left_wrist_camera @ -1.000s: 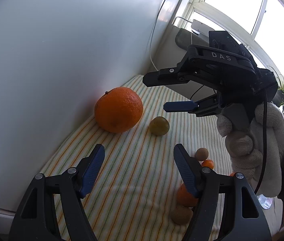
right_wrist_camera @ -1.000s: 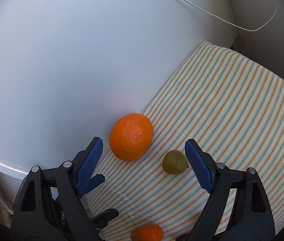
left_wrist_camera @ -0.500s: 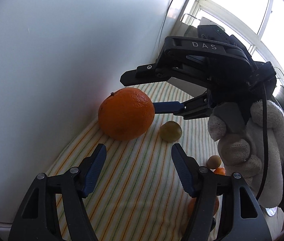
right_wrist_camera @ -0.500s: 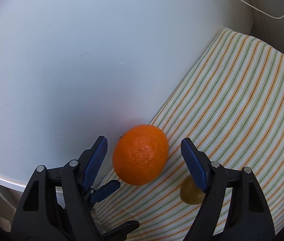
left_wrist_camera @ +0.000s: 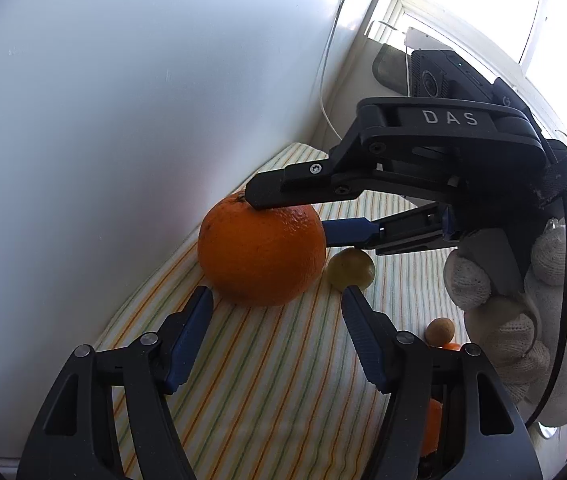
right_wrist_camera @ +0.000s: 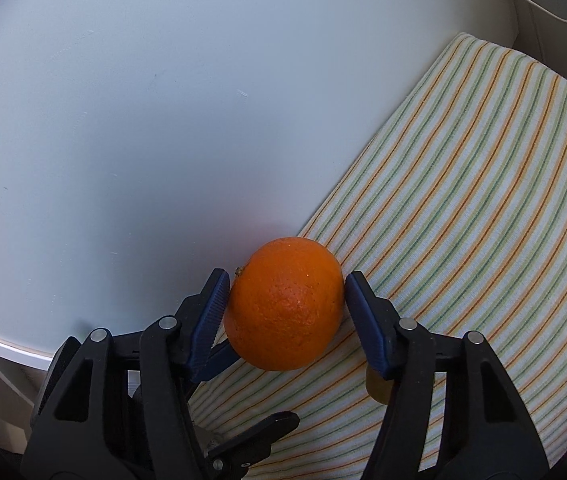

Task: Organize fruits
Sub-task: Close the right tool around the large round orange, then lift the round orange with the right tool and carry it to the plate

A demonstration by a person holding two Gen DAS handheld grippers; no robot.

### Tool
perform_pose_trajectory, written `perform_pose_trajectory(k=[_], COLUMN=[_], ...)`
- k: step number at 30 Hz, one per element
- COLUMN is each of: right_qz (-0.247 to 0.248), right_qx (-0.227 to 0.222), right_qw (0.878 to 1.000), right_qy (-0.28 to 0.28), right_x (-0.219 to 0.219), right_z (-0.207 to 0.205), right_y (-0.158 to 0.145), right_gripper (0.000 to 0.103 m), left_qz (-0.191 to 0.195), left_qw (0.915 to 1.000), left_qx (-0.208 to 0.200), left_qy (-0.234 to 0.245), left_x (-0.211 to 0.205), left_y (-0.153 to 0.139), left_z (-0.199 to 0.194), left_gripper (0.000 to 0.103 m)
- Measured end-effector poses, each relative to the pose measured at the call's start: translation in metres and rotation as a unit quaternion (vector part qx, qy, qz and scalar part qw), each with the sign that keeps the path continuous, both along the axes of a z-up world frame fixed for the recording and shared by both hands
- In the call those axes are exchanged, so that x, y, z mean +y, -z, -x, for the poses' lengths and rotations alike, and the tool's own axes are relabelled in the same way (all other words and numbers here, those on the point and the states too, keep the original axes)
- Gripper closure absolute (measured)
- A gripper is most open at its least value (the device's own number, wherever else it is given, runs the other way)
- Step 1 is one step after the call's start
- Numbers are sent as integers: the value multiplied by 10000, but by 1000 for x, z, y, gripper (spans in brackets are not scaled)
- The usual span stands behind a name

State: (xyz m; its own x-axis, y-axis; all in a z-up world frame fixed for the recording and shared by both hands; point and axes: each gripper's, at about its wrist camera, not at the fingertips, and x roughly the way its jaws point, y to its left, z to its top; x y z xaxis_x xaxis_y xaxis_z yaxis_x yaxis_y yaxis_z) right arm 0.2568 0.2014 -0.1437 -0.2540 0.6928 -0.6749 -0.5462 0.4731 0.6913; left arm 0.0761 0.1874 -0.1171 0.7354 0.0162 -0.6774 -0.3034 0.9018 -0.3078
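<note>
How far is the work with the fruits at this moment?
Nothing looks sorted yet. In hand: the right gripper has just been closing around the big orange, pads at its sides. Left: the green fruit, the small brown one and other pieces lie loose on the striped cloth. The left gripper is empty.

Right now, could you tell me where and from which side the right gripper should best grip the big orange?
Across its widest middle, from the open cloth side: the orange sits against the white wall. The right gripper, jaws just closing, already brackets it.
</note>
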Motion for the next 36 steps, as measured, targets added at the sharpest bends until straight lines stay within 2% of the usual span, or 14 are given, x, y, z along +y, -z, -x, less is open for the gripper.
perform_pose_trajectory(k=[12,24,36], right_qz=[4,-101,-209], right_qx=[24,-16,-263], right_qw=[10000,9999,9989], right_qy=[-85,72,320], right_x=[-21,-53,-112], right_z=[6,7,17], right_y=[-2,-11,-59], right_gripper=[41,41,41], left_qz=[-99,-234,-301], left_qw=[9999,9997,9982], left_qx=[75,-74,-359], left_qy=[-38,62,372], left_x=[0,-18,-53], left_y=[3,-18,-48], left_z=[0,0,19], left_gripper=[39,39,39])
